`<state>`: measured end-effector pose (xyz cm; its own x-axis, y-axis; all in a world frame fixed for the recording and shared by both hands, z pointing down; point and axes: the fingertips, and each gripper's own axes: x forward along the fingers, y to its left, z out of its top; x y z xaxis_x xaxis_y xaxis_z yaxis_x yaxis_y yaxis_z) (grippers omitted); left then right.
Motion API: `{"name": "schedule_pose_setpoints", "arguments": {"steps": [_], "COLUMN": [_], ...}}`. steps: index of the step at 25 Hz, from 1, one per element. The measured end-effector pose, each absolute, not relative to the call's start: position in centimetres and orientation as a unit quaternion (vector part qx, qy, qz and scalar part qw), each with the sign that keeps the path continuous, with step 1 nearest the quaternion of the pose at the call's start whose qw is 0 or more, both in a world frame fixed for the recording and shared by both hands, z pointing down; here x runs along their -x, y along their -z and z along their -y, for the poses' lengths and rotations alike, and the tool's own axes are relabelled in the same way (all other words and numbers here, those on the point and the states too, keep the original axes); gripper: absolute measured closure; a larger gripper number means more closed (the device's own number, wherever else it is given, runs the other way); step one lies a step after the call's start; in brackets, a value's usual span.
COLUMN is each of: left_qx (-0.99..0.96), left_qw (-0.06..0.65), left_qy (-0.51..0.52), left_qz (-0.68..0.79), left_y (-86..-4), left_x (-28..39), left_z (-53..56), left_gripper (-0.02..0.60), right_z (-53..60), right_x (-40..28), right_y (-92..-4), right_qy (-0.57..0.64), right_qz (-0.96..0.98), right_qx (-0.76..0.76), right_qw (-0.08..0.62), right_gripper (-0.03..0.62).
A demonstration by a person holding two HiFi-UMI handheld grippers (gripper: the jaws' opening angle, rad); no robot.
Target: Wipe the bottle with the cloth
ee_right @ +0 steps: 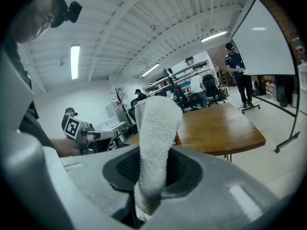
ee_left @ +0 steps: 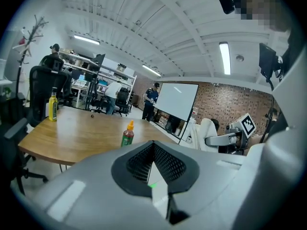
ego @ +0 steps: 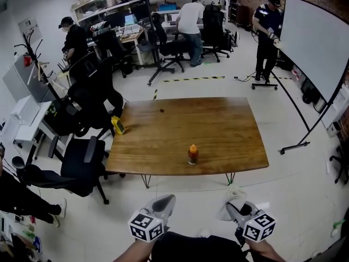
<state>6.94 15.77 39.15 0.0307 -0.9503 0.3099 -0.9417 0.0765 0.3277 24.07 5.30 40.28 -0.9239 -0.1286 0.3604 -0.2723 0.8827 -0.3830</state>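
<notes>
1 small bottle (ego: pixel 192 154), reddish-brown with an orange cap, stands upright near the front edge of the counter (ego: pixel 218 127), and nothing touches it. We judge that wiping has not begun. Our right gripper (ee_right: pixel 152 169) is clamped on the white, fluffy cloth (ee_right: pixel 156 133), well short of the counter. Our left gripper (ee_left: pixel 153 162) is closed and empty. Approaching, steadying and wiping all remain.

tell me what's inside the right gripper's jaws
A white cloth, pinched between the jaws and standing up out of them. It covers most of the bottle on the table behind.
</notes>
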Motion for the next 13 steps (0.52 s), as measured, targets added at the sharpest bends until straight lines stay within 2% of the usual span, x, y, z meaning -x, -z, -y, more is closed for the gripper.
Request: {"name": "schedule_pose_setpoints", "arguments": {"steps": [13], "left_qx": [-0.671], "left_qw": [0.239], "left_qy": [0.002], "left_qz": [0.702], "left_y": [-39.92], "left_x": [-7.22], "left_z": [-16.22], "left_gripper": [0.566], "right_z": [-5.91], "right_x": [-24.12], "right_y": [-40.62], "right_qy": [-0.202], "right_qz": [0.958], "right_qx": [-0.09], "right_qw": [0.184], "right_gripper": [0.523]}}
